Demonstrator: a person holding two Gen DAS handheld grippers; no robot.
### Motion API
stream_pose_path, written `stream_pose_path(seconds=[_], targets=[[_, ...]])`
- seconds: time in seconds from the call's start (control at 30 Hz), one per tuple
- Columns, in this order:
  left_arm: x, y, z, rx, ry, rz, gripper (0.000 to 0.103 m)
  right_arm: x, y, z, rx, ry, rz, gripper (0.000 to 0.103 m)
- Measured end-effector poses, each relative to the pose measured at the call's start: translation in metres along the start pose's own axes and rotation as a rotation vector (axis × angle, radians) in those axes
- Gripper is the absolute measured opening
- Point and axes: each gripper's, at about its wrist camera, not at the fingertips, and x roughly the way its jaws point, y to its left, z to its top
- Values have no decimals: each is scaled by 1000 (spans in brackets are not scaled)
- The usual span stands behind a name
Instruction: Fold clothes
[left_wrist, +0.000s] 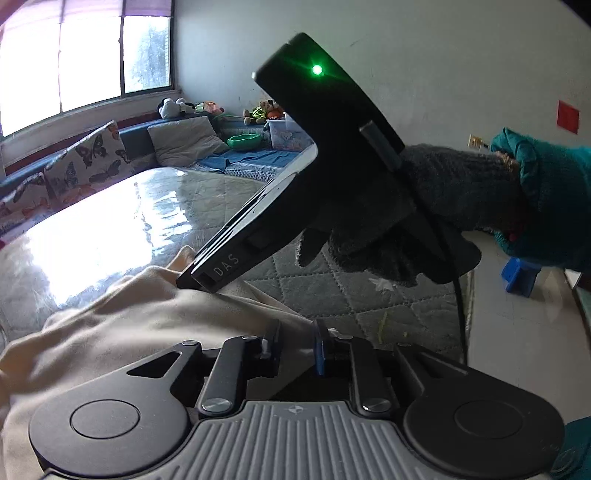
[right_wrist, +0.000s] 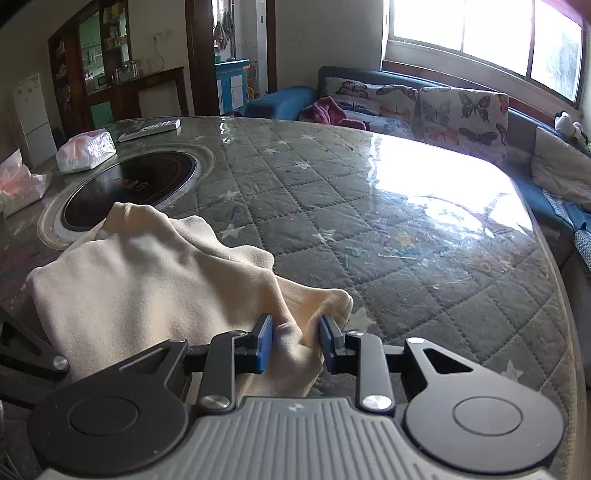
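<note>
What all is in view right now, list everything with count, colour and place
garment: one, cream, bunched on the near table edge
table: one, grey quilted cover under clear sheet
hob: one, black, set in the table, far left
tissue pack: one, white, past the hob
butterfly cushions: two, on the bench under the window
grey pillow: one, on the bench
green bowl: one, on the bench
plush toys: several, on the sill
blue stool: one, on the floor
right gripper: black, blue pads, shut on the garment
left gripper: black, garment between its jaws
gloved hand: one, dark, holding the right gripper
</note>
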Motion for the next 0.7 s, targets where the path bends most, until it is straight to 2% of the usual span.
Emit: stream_pose_path(seconds=[0.17, 0.3, 0.37, 0.5, 0.57, 0.7], targets=[[-29, 5, -7, -21, -31, 45, 22, -17, 5, 2, 9, -57, -4, 27], [-55, 27, -15, -95, -51, 152, 23, -34, 21, 3, -7, -111, 26, 28], [-65, 42, -19, -154, -52, 212, 24, -38, 29, 1, -9, -124, 46, 38], [-74, 68, -33, -280, -7, 318, 24, -40, 45, -4, -21, -137, 63, 42], [-78, 77, -41, -315, 16, 348, 24, -39, 51, -6, -21, -145, 65, 50], [-85, 89, -48, -372, 28, 369, 24, -33, 63, -15, -33, -139, 73, 54]])
